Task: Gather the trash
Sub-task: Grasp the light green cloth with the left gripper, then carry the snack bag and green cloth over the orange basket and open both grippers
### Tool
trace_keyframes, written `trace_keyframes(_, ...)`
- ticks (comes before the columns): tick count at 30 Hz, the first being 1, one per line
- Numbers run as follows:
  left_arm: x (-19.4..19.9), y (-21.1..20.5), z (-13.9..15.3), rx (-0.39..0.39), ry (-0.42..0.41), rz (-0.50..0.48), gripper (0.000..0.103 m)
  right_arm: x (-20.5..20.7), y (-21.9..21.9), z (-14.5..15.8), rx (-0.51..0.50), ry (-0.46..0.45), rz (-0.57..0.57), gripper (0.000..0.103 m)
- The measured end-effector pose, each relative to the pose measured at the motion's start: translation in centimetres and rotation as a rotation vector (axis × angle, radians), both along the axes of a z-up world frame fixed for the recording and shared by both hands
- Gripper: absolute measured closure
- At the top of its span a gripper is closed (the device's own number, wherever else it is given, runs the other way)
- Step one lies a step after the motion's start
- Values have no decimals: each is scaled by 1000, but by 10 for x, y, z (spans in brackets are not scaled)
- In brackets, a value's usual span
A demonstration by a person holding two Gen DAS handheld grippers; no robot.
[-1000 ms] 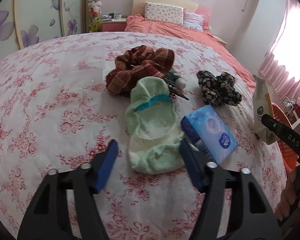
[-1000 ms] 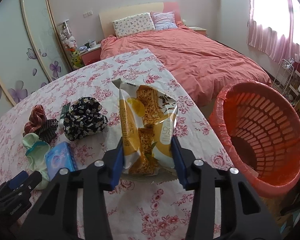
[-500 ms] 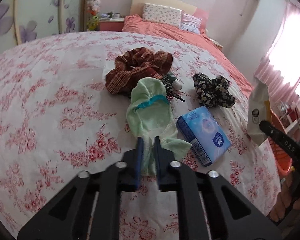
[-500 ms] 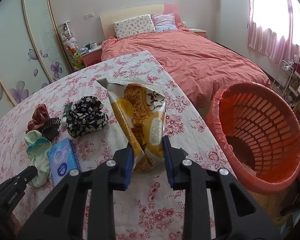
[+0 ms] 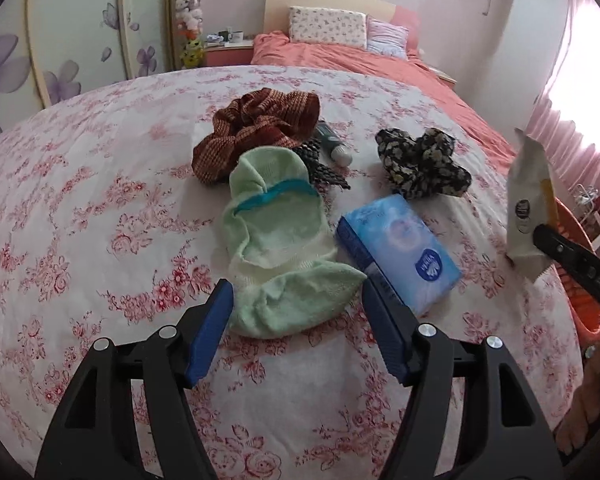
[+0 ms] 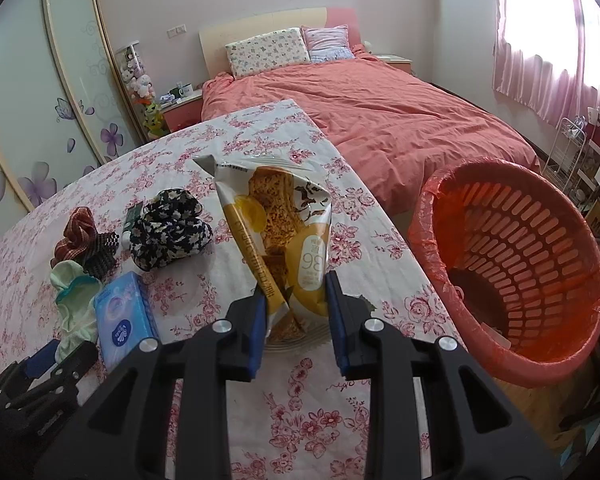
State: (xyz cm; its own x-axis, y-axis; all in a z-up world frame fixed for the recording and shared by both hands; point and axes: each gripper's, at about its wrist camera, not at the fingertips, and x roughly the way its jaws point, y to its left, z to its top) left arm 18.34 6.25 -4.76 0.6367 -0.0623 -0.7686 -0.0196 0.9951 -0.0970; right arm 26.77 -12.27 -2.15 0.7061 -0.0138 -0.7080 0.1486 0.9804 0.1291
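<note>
Right hand-held gripper (image 6: pixel 296 312) clamps the snack wrapper (image 6: pixel 276 232) (upright) beside the basket (image 6: pixel 512 280).

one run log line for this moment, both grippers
left gripper: open, just reopened over pale green fabric sock | right gripper: shut on yellow-white snack wrapper | red plastic basket: wrapper not in

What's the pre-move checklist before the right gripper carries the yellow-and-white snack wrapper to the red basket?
1. Grip: right gripper pads pinch the yellow-and-white snack wrapper at its lower end: ok.
2. Wrapper lifted off the floral cloth: cannot tell; its bottom edge is hidden behind the fingers.
3. Red slatted plastic basket mouth open and unobstructed, to the right of the wrapper: ok.
4. Basket liner: red bag sits over the rim: ok.
5. Left gripper out of the way: ok; jaws have just been opening, straddling the pale green sock without pressing it.
6. Blue tissue pack well left of the wrapper: ok.
</note>
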Motion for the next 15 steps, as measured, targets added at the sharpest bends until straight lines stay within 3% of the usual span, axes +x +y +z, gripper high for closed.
trace_keyframes(5, 1, 15, 3, -49, -14, -6, 76, 0, -1, 0, 1, 0, 0, 75)
trace_keyframes(6, 0, 18, 4, -54, -22, -11, 88, 0, 0, 0, 1, 0, 0, 75)
trace_keyframes(15, -12, 33, 23, -102, -81, -35, 97, -12, -3, 5, 16, -15, -3, 76)
